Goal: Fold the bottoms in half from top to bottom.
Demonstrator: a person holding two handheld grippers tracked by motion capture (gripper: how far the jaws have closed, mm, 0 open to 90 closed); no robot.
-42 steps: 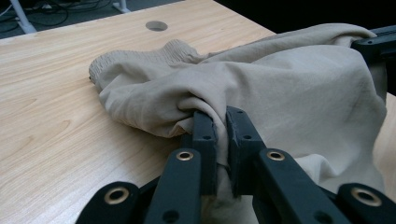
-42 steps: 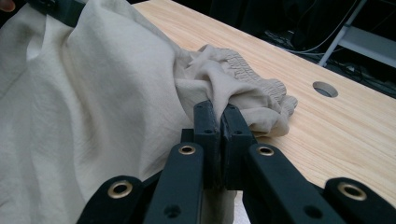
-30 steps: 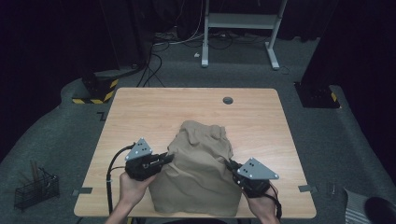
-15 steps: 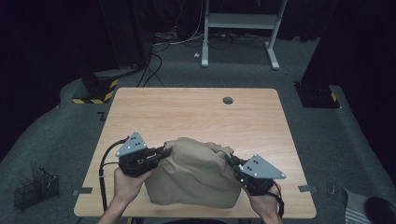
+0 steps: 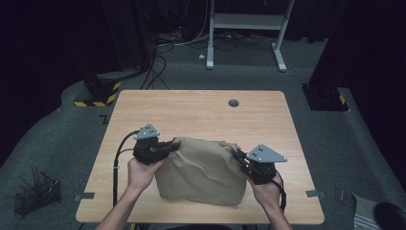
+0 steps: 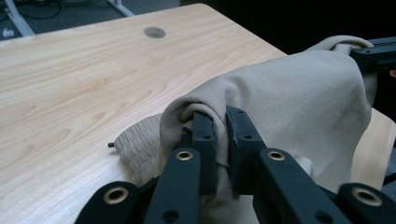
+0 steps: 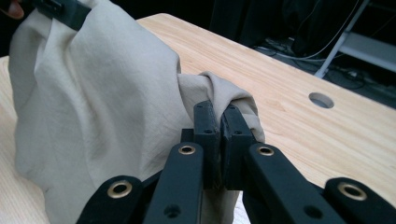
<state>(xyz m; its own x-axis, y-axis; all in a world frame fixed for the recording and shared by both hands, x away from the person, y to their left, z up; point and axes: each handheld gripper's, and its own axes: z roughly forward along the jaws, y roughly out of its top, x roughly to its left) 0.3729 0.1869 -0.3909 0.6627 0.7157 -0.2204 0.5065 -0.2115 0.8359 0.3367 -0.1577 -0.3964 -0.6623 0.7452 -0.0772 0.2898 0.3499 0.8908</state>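
A beige cloth [image 5: 203, 170] hangs stretched between both grippers over the near half of the wooden table [image 5: 201, 112]. My left gripper [image 5: 173, 144] is shut on the cloth's upper left corner, and its jaws pinch a fold of the cloth [image 6: 280, 93] in the left gripper view [image 6: 220, 122]. At the upper right corner my right gripper [image 5: 238, 155] is shut on a bunched fold of the cloth [image 7: 93, 107], seen close in the right gripper view [image 7: 220, 119]. The cloth's lower edge rests on the table near the front.
A round cable hole [image 5: 233, 103] sits near the table's far edge. Beyond the table stand a white frame [image 5: 249, 24] and cables on the floor. A black wire basket [image 5: 36, 194] stands on the floor at the left.
Both grippers have lifted and drawn apart toward the table's front, pulling the cloth from a heaped mound into a wider, taut sheet.
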